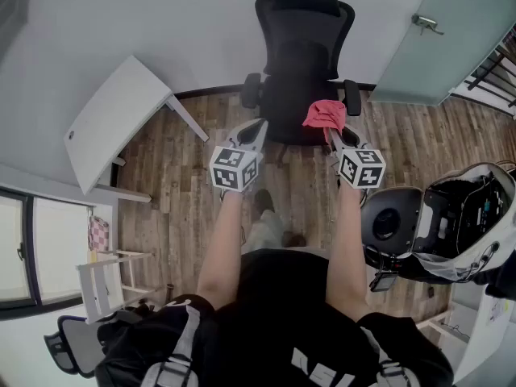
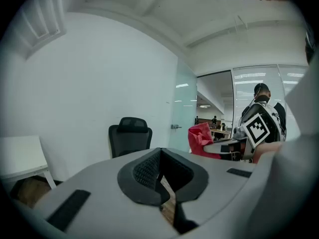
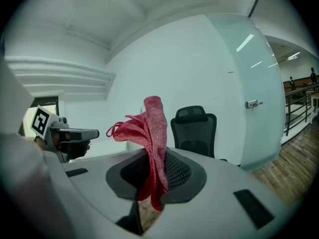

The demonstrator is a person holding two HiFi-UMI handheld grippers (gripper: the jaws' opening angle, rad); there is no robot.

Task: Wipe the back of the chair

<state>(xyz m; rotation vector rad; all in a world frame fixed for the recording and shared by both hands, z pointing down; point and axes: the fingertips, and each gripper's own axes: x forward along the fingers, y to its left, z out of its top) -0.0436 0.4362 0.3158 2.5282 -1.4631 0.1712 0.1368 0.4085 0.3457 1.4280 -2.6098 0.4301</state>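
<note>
Standing on the wood floor (image 1: 181, 208), both arms out toward the black office chair (image 1: 300, 95) at top centre of the head view.

Right gripper (image 1: 330, 132): jaws clamped on a red cloth (image 1: 325, 114). The right gripper view shows the cloth pinched between the pads, most of it bunched above the jaws with a short tail hanging below. We read that as deliberate, since the loose bulk out front makes a pad to rub with.

Left gripper (image 1: 258, 127): jaws together with nothing between them. It sits level with the right one, just left of it in the frame. We judge it is kept ready to steady the chair, which may swivel or roll when pushed.

The chair faces us, seat nearest, with the backrest (image 1: 305, 43) and headrest rising behind it toward the top of the frame. The cloth overlaps the chair's right armrest in the head view, but both gripper views show the chair well apart from the jaws, so there is no contact yet. Wiping has not started and we call this the approach.

Next we need to reach over the seat or step closer to get the cloth onto the backrest.

A white table (image 1: 113, 119) is at upper left and a frosted glass door (image 1: 451, 39) at upper right, both clear of the reach.
</note>
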